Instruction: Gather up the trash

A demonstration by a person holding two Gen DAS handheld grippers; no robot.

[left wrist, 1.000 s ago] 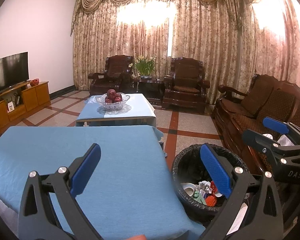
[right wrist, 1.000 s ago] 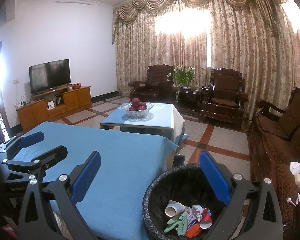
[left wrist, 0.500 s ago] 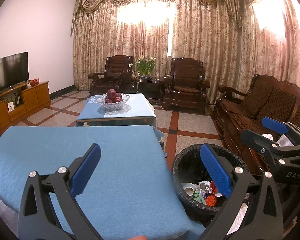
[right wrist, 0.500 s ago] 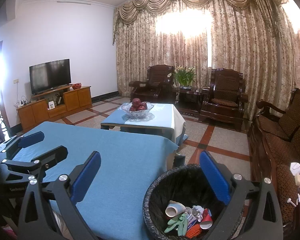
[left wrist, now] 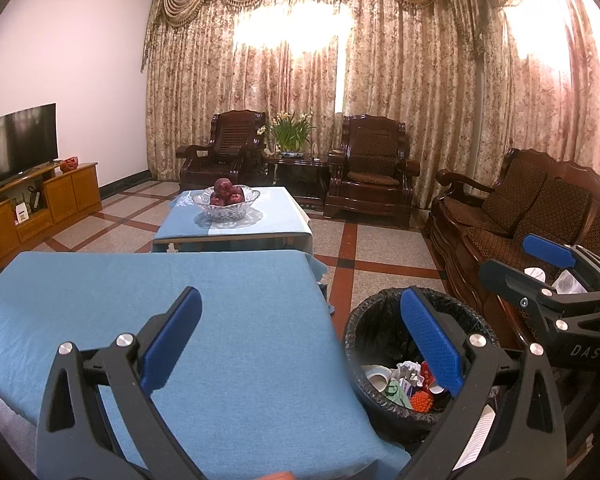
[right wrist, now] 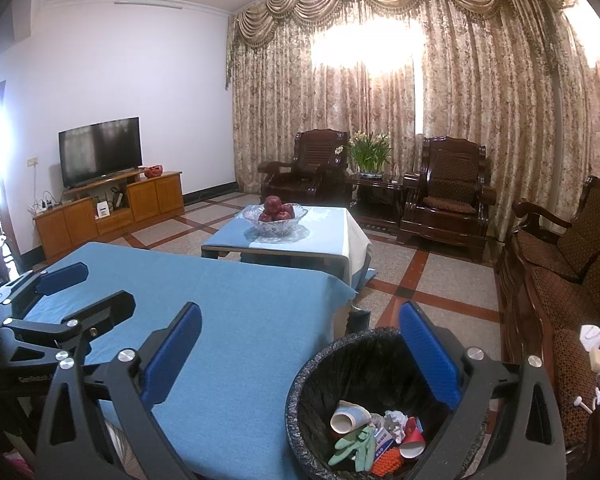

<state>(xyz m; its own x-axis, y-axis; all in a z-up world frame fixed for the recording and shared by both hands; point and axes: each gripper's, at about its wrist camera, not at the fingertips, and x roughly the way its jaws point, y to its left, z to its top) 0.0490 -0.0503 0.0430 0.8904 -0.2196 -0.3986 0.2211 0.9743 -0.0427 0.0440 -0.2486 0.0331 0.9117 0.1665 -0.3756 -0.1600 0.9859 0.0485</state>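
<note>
A black trash bin (left wrist: 364, 332) lined with a black bag stands on the floor at the right edge of the blue-covered table (left wrist: 180, 320). It holds paper cups, a green glove, crumpled paper and an orange item (right wrist: 384, 460). The bin also shows in the right wrist view (right wrist: 316, 376). My left gripper (left wrist: 300, 344) is open and empty above the table's right part. My right gripper (right wrist: 300, 356) is open and empty above the table edge and bin. Each gripper shows in the other's view, the right one (left wrist: 540, 264) and the left one (right wrist: 72, 288).
A second low table (left wrist: 260, 220) with a glass bowl of red apples (left wrist: 226, 200) stands further back. A wooden sofa (left wrist: 520, 208) is to the right, two armchairs and a plant at the curtains, a TV on a cabinet (right wrist: 100, 200) at left.
</note>
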